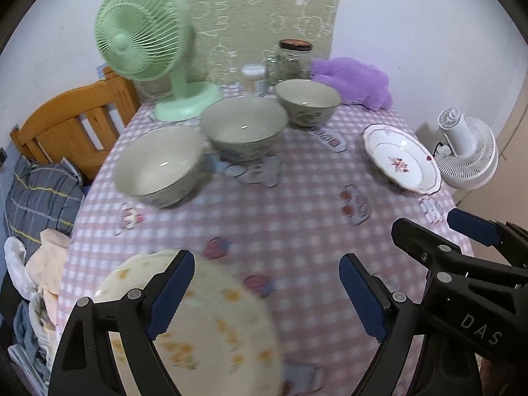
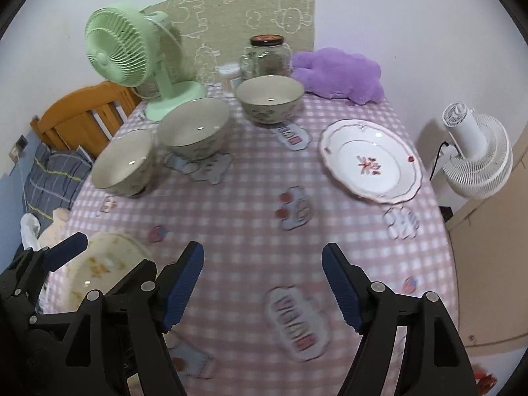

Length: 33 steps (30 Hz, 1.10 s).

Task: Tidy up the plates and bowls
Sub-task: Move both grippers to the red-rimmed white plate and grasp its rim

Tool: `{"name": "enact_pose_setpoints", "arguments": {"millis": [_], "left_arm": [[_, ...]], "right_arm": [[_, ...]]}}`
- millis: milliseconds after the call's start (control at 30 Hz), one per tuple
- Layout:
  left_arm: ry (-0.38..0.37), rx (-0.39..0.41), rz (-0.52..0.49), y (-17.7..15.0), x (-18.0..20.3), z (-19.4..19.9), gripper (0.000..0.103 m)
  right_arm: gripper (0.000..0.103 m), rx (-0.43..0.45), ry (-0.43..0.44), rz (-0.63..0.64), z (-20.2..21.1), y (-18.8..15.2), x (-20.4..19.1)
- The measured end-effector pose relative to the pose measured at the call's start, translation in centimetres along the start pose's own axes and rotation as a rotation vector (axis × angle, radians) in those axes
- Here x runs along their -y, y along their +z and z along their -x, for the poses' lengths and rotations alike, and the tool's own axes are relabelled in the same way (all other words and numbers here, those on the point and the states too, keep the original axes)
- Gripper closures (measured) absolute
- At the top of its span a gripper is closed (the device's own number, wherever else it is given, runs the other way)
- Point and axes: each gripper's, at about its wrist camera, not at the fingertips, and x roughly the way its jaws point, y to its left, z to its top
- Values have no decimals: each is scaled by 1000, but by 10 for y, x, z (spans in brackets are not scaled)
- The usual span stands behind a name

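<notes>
Left wrist view is looking down the checked surface (image 1: pixel 297 237), with the green fan (image 1: pixel 145 33) standing at its far left corner. Three bowls are sitting in a diagonal row from the fan's base: the small bowl (image 1: pixel 307 100) right of it, the middle bowl (image 1: pixel 244 125) just in front, the large bowl (image 1: pixel 158 165) nearer, toward the left edge. The white floral plate (image 1: pixel 401 158) is lying well to the right of the fan, close to the right edge. A yellow-patterned plate (image 1: pixel 204 323), blurred, seems to be lying flat near the front-left edge, under the left gripper (image 1: pixel 264 297). Its fingers (image 1: pixel 171 293) are standing wide apart, gripping nothing. The right gripper (image 2: pixel 262 287) is hanging with fingers (image 2: pixel 343 290) spread over bare cloth, holding nothing. Open cloth is stretching between the bowls and the white plate.
</notes>
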Motion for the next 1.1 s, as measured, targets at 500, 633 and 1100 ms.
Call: {"name": "enact_pose_setpoints", "arguments": {"millis": [500,633,1100], "left_arm": [[72,66,-12,67,109,-56,17],[33,64,3,86,126,-77,19],[49,-20,5,119,173,-166,28]], "right_arm": [[26,-6,27,-77,-43,58,128],[26,23,6,-114,-58,73,156],[27,0,-75,-180,-127,99,215]]}}
